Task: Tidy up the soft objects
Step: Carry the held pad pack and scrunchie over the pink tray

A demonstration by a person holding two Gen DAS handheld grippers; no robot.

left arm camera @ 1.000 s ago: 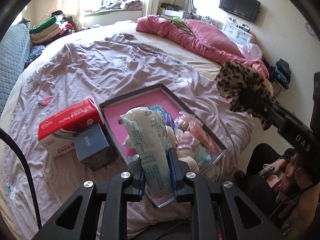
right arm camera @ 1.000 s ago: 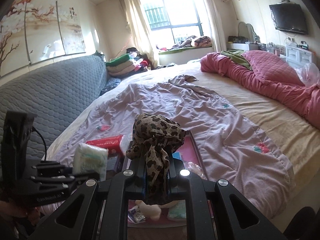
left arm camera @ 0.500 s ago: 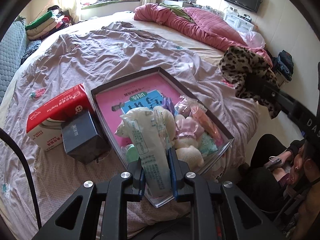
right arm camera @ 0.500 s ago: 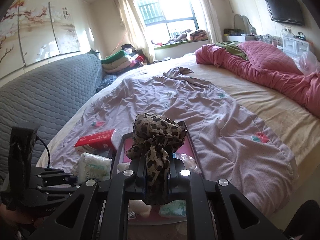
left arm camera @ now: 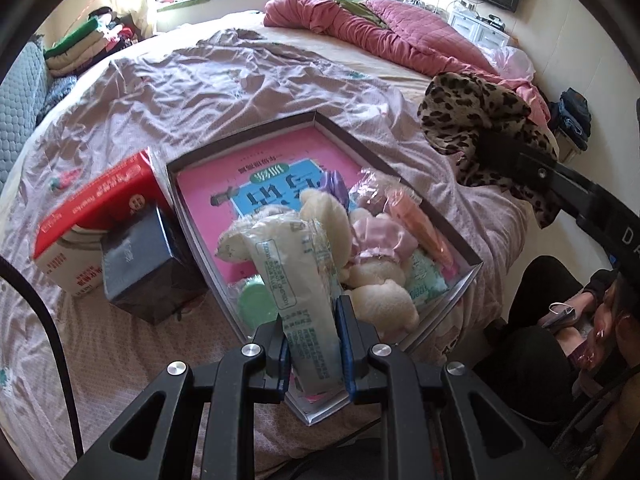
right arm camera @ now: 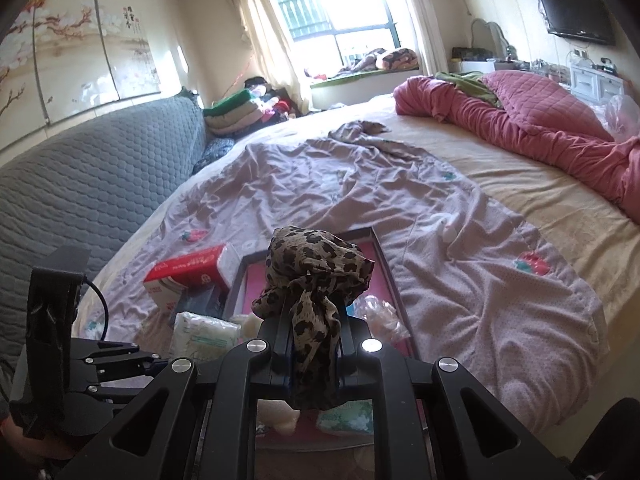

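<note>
My left gripper (left arm camera: 312,316) is shut on a white tissue pack (left arm camera: 298,276) and holds it over the near end of a shallow pink-bottomed tray (left arm camera: 244,148) on the bed. The tray holds plush toys (left arm camera: 380,296), a pink soft item and small packets. My right gripper (right arm camera: 314,320) is shut on a leopard-print scarf (right arm camera: 316,264), held above the tray's right side (right arm camera: 386,264). The scarf also shows in the left wrist view (left arm camera: 476,120), and the tissue pack in the right wrist view (right arm camera: 202,334).
A red and white tissue box (left arm camera: 96,216) and a dark blue box (left arm camera: 148,268) stand left of the tray. A mauve sheet (left arm camera: 208,80) covers the bed, with a red quilt (left arm camera: 384,32) at the far end. A grey headboard (right arm camera: 92,176) is on the left.
My left gripper has moved forward and down over the tray with the tissue pack. My right gripper has come closer to the tray with the scarf.
</note>
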